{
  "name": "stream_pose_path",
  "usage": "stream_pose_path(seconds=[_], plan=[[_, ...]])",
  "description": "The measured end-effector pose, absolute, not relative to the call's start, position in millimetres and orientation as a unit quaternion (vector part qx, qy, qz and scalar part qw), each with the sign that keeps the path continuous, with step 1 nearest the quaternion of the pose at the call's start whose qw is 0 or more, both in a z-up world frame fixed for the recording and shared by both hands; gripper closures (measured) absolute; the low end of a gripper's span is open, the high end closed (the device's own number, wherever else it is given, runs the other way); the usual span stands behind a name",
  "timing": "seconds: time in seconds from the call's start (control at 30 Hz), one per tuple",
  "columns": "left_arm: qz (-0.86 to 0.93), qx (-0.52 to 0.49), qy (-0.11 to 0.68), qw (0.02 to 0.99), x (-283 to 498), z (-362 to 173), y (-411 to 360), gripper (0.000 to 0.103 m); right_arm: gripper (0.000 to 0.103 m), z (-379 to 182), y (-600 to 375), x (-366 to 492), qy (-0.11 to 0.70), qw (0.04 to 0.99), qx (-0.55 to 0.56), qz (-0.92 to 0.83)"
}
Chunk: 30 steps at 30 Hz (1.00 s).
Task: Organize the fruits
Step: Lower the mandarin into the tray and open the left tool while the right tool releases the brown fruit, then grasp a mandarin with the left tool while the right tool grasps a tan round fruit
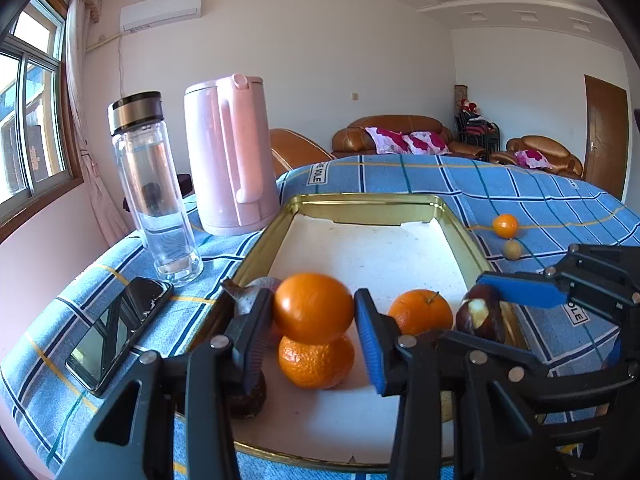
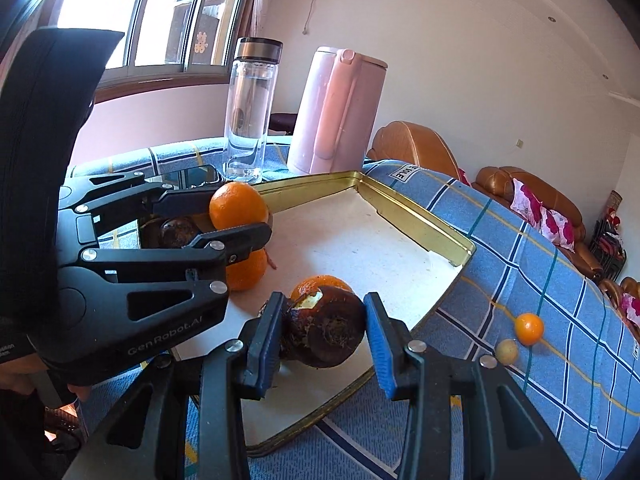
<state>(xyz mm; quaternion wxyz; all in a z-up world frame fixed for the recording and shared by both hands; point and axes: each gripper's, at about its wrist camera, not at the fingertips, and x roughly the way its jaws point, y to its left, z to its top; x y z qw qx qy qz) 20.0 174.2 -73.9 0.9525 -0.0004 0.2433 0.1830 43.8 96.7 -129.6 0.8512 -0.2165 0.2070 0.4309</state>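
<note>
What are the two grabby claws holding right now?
Left gripper: shut on an orange, above the tray.
Right gripper: shut on a dark brown fruit.

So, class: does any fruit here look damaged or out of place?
Yes. The dark brown fruit in the right gripper has a gouge showing pale flesh. Two small fruits lie on the cloth outside the tray.

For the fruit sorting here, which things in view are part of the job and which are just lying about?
Part of the job:
- orange held in the left tongs
- dark brown fruit held in the right tongs
- two oranges in the tray
- two small fruits on the cloth

Lying about:
- bottle
- pink kettle
- phone
</note>
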Motion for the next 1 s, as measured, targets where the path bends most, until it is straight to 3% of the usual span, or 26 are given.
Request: stream_pose_path(seconds=[0.07, 0.13, 0.3, 0.5, 1.0], plan=[[0.188, 0.004, 0.241, 0.952, 19, -73, 173, 0.059, 0.061, -131, 98, 44, 0.211, 0.849, -0.219, 0.433], [0.19, 0.003, 0.24, 0.952, 18, -72, 173, 0.05, 0.061, -132, 98, 45, 0.213, 0.846, -0.22, 0.436], [0.2, -0.006, 0.222, 0.954, 11, -64, 172, 0.016, 0.055, -129, 93, 42, 0.203, 0.848, -0.222, 0.437], [0.196, -0.018, 0.186, 0.963, 7, -41, 163, 0.001, 0.055, -117, 64, 50, 0.191, 0.863, -0.208, 0.419], [0.138, -0.01, 0.197, 0.971, 103, -5, 96, 0.0, 0.055, -117, -7, 162, 0.28, 0.9, -0.152, 0.297]])
